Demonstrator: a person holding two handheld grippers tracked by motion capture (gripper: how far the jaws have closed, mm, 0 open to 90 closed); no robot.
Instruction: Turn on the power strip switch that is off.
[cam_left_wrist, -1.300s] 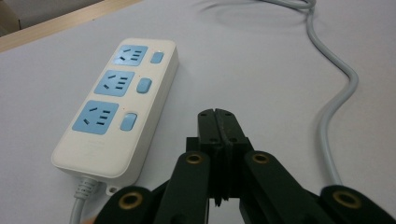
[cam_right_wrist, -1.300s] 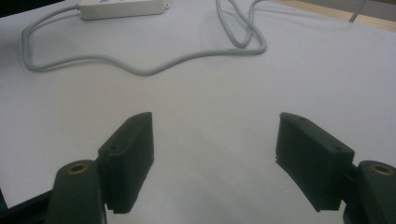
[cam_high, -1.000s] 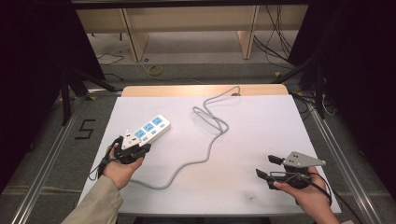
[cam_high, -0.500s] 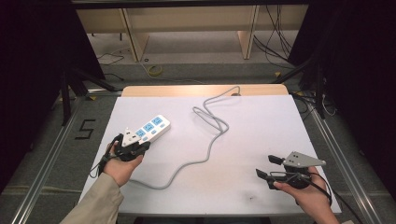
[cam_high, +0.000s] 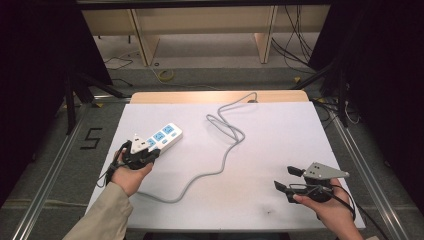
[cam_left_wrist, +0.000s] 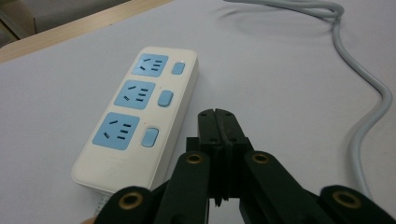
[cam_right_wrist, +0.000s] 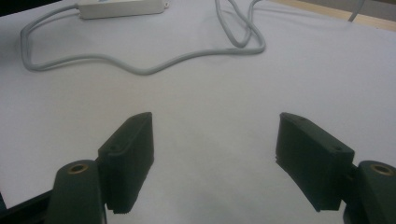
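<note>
While the power strip (cam_left_wrist: 137, 121) lies flat on the white table (cam_high: 280, 140) near its left edge, the left gripper (cam_left_wrist: 218, 122) is held clenched and empty just beside it; the right gripper (cam_right_wrist: 215, 154) is kept spread wide, well apart.

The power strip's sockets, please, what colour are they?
Light blue sockets on a white power strip, clearest in the left gripper view.

**Left jaws closed, right jaws wide**

The left gripper (cam_left_wrist: 215, 122) has its jaws pressed together with nothing between them. The right gripper (cam_right_wrist: 215, 158) holds its jaws far apart and empty. Both forearms come from the near edge.
</note>
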